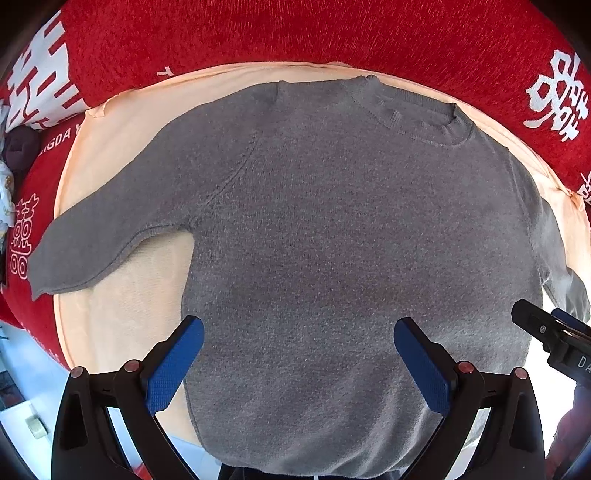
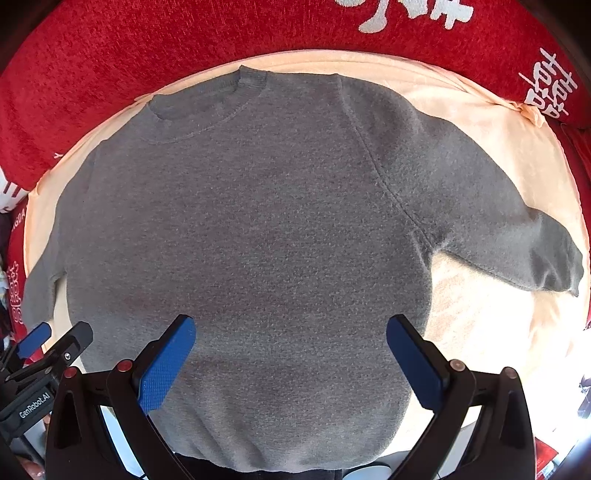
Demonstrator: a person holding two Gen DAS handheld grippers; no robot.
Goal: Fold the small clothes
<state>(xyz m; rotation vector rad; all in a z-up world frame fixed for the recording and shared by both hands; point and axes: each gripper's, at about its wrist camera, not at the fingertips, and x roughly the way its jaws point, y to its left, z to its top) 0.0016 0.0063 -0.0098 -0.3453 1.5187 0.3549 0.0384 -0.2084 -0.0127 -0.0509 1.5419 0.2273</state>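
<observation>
A small grey knit sweater (image 1: 332, 229) lies flat, front up, on a peach cloth (image 1: 122, 317), collar far, hem near; it also shows in the right wrist view (image 2: 258, 229). One sleeve (image 1: 99, 236) spreads left, the other sleeve (image 2: 517, 236) spreads right. My left gripper (image 1: 299, 332) is open and empty above the lower body of the sweater. My right gripper (image 2: 291, 332) is open and empty, also above the lower body. Each gripper shows at the edge of the other's view: the right one (image 1: 554, 339) and the left one (image 2: 48, 350).
A red plush blanket (image 1: 295, 33) with white characters surrounds the peach cloth (image 2: 498, 332) at the back and sides. Some dark and pale items (image 1: 14, 155) lie at the far left. A pale floor (image 1: 26, 387) shows at the lower left.
</observation>
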